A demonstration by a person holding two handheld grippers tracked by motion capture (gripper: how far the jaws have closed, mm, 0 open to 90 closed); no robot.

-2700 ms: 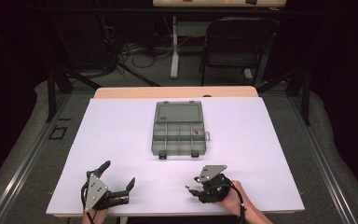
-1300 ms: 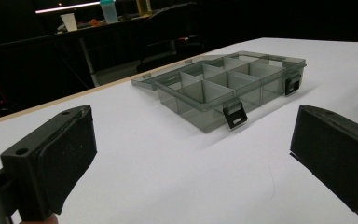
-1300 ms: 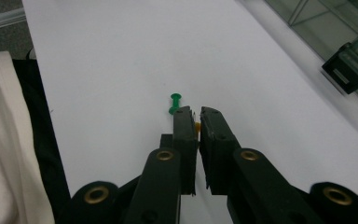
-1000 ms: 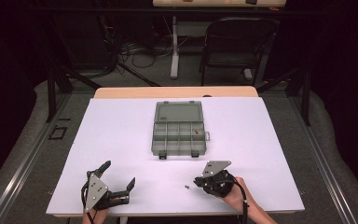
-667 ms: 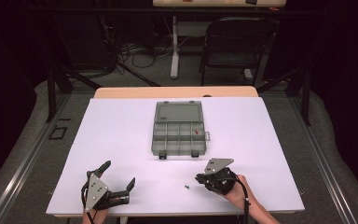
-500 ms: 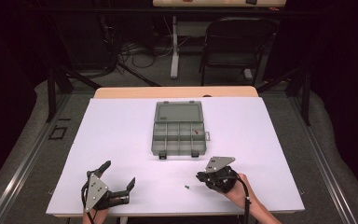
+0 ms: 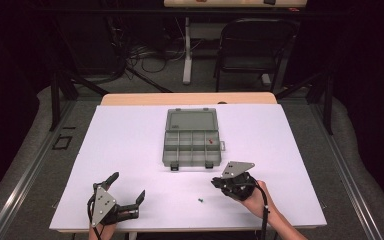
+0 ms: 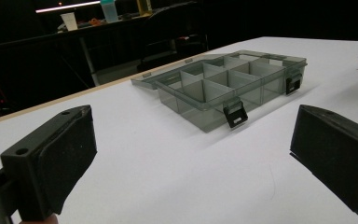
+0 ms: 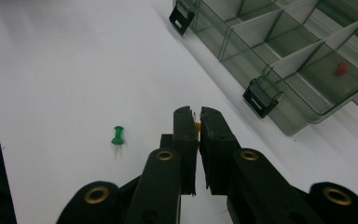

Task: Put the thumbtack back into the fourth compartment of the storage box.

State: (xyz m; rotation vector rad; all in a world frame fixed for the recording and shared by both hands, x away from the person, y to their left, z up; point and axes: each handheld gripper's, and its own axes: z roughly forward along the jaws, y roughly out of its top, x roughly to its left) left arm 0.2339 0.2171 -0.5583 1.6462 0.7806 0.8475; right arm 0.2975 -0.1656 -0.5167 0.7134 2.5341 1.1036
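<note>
A smoky-grey compartment box [image 7: 191, 137] lies open at mid-table, lid [image 7: 192, 120] flat behind it. A red pushpin [image 7: 210, 141] rests in one right-hand compartment. A green pushpin [image 7: 200, 200] lies on the white table between the two grippers. My right gripper [image 7: 215, 182] hovers just right of it, below the box's front right corner. It is shut on a small yellow pushpin [image 9: 196, 127] near the tips of the jaws. My left gripper [image 7: 127, 186] sits at the front left, open and holding nothing. In the left gripper view the box [image 8: 223, 88] stands ahead, well beyond the jaws.
The white tabletop [image 7: 130, 135] spreads wide around the box. A wooden strip [image 7: 190, 98] runs along its far edge. Behind stand a black folding chair [image 7: 255, 45] and a table leg with cables [image 7: 145, 52]. Two black latches [image 9: 259, 100] face the front.
My right gripper has moved right and a little toward the box with the yellow pushpin in it. The green pushpin now lies uncovered on the table. The left gripper has stayed put.
</note>
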